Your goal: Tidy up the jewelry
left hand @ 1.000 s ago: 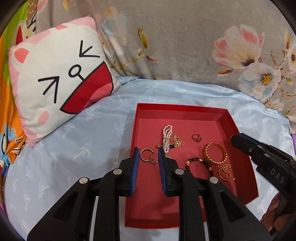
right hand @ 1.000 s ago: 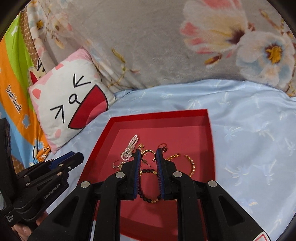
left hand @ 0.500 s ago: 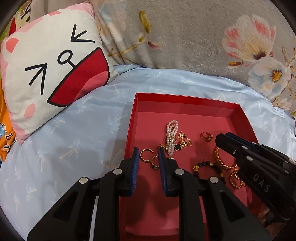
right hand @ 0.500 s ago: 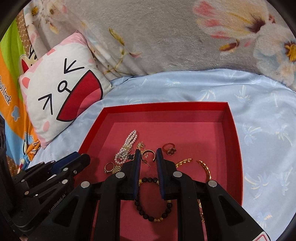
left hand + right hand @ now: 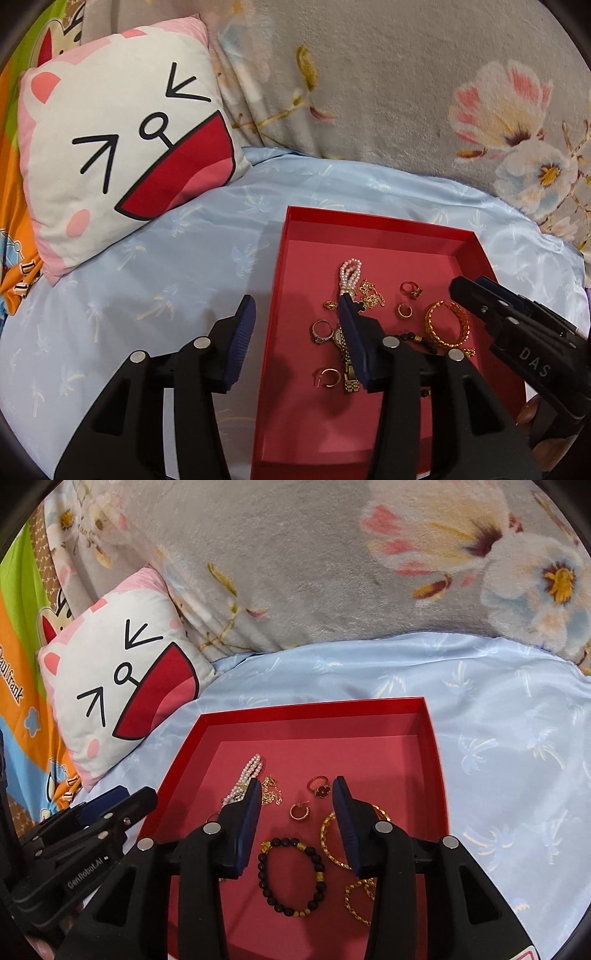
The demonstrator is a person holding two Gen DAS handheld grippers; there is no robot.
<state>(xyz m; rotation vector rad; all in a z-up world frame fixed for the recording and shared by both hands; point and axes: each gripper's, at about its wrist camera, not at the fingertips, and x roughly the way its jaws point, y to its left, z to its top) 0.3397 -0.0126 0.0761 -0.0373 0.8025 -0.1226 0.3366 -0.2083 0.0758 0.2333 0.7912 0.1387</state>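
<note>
The jewelry lies loose in the middle of a shallow red tray [image 5: 430, 738] on the pale blue bedsheet [image 5: 498, 709]: a pearl strand [image 5: 251, 770], a flower ring [image 5: 320, 788], a small hoop earring [image 5: 300, 812], a dark bead bracelet [image 5: 291, 877] and a gold bangle [image 5: 447, 328]. Both grippers tilt down over the tray's near half. The right gripper [image 5: 297, 797] hangs above the hoop and beads, fingers apart on nothing. The left gripper [image 5: 297, 315] straddles the tray's left wall, also empty. Both pairs of jaws have just been opening; a second ago they were nearly together. The tray's far half is bare floor, and a cat-face cushion [image 5: 122, 147] sits well off to the left.
</note>
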